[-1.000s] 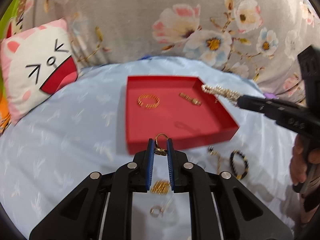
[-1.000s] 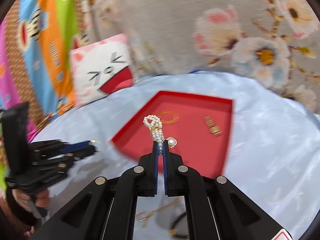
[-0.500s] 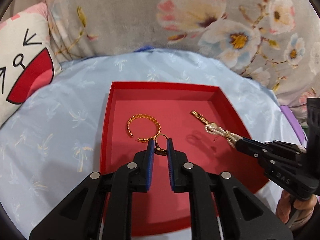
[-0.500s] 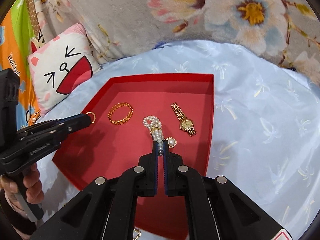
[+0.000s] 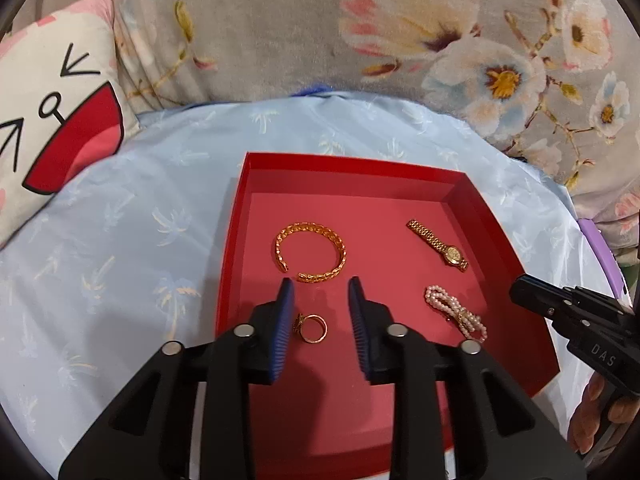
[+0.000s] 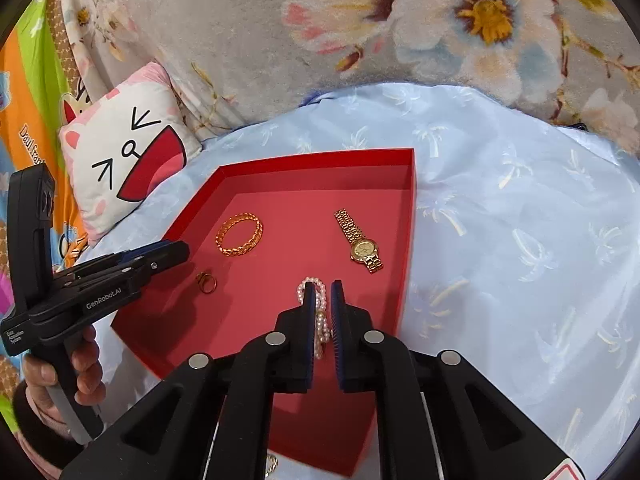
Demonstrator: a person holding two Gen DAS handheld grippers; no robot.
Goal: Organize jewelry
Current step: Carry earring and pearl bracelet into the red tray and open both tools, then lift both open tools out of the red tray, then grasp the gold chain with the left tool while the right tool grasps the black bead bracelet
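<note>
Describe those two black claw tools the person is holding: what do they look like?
Both are matte black plastic with openwork frames, round silver studs and ribbed blue pads inside each finger. The left gripper reads "GenRobot.AI" in white on its side; the right gripper shows "DAS" in the other camera. Each has a pistol-style handle. No cables are visible.

home bedroom: bedsheet [image 5: 120,220], cartoon pillow [image 5: 52,120], floral blanket [image 6: 400,40]

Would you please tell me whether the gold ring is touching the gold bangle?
Apart. The left wrist view shows bare red tray floor between the gold ring and the gold bangle.
</note>
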